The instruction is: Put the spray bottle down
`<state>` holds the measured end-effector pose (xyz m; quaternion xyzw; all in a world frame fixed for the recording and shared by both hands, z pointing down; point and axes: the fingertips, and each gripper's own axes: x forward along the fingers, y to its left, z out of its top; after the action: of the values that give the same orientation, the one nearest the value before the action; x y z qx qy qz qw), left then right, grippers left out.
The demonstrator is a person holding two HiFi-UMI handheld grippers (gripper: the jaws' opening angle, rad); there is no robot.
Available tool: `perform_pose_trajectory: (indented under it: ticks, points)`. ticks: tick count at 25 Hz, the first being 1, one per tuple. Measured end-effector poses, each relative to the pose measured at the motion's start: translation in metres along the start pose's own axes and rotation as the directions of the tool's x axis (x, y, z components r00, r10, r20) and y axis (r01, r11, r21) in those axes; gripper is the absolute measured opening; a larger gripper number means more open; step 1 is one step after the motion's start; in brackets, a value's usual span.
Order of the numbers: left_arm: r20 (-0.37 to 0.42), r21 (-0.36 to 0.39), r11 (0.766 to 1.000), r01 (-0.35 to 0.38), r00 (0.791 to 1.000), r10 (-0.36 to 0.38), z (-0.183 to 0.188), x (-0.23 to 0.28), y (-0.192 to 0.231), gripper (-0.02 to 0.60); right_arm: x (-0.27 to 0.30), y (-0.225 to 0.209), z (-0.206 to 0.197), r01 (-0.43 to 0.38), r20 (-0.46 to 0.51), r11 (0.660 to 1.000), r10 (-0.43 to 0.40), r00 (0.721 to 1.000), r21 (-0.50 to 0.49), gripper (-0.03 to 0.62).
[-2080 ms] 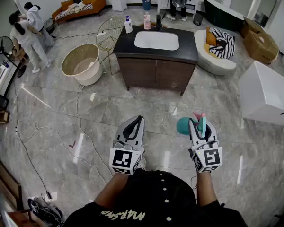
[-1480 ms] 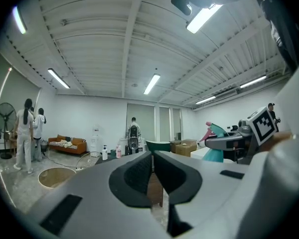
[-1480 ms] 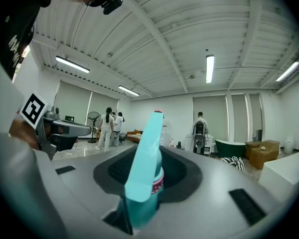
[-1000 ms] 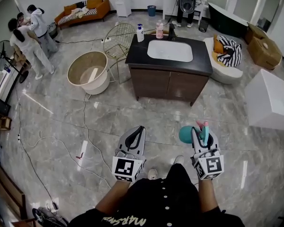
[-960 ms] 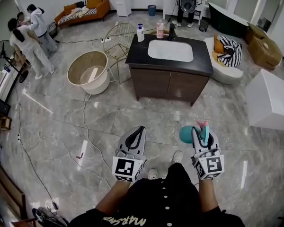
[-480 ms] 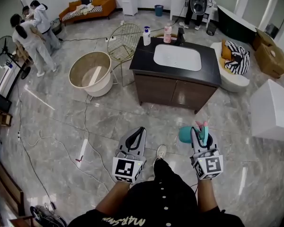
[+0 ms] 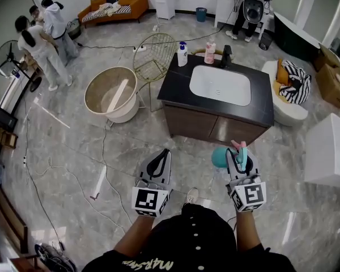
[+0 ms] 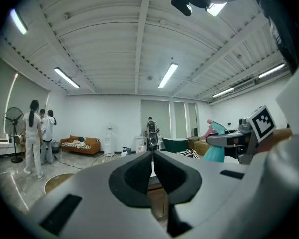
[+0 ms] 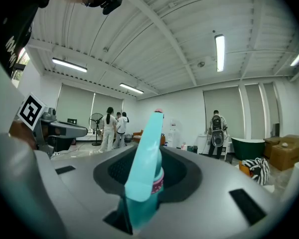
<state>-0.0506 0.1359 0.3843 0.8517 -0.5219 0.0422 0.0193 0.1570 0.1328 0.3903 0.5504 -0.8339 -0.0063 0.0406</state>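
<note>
A teal spray bottle [image 7: 221, 156] with a pink nozzle sits between the jaws of my right gripper [image 7: 239, 153], which is shut on it. In the right gripper view the spray bottle [image 9: 144, 176] rises upright out of the jaws of the right gripper [image 9: 149, 183]. My left gripper [image 7: 158, 162] is shut and holds nothing; in the left gripper view the left gripper [image 8: 153, 166] shows its pads pressed together. Both grippers hover over the floor in front of a dark vanity cabinet [image 7: 184, 89] with a white sink [image 7: 220, 85].
On the vanity's back edge stand a white pump bottle [image 7: 182, 54], a pink bottle [image 7: 209, 52] and a black tap [image 7: 225, 56]. A round tub [image 7: 111, 94] and a wire chair [image 7: 153, 59] stand left of it. Persons [image 7: 42, 41] stand far left. Cables [image 7: 62, 157] trail over the floor.
The vanity has come nearer and lower in the head view as both grippers moved toward it. The bottle stays in the right gripper, and the left stays shut.
</note>
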Motion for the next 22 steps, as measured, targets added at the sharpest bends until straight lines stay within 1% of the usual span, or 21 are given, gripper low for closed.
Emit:
perform_pose_trajectory:
  ticks: [3,7,15,22]
  points:
    - [0.000,0.003,1.000,-0.020,1.000,0.020,0.003,0.030,0.010,0.021,0.030,-0.017,0.000,-0.020,0.006,1.000,0.020,1.000,-0.003,0.114]
    - [-0.004,0.004,0.999,-0.049,0.999,0.049,0.005,0.058,0.019,0.021,0.062,-0.033,-0.001,-0.050,0.008,0.999,0.050,0.999,-0.003,0.114]
    - [-0.029,-0.003,0.995,-0.097,0.995,0.097,0.000,0.087,0.034,0.021,0.105,-0.050,-0.008,-0.099,-0.004,0.995,0.099,0.995,0.011,0.114]
    - [-0.034,-0.011,0.994,-0.111,0.993,0.111,-0.005,0.119,0.060,0.021,0.150,-0.057,-0.010,-0.121,-0.003,0.993,0.121,0.993,0.007,0.114]
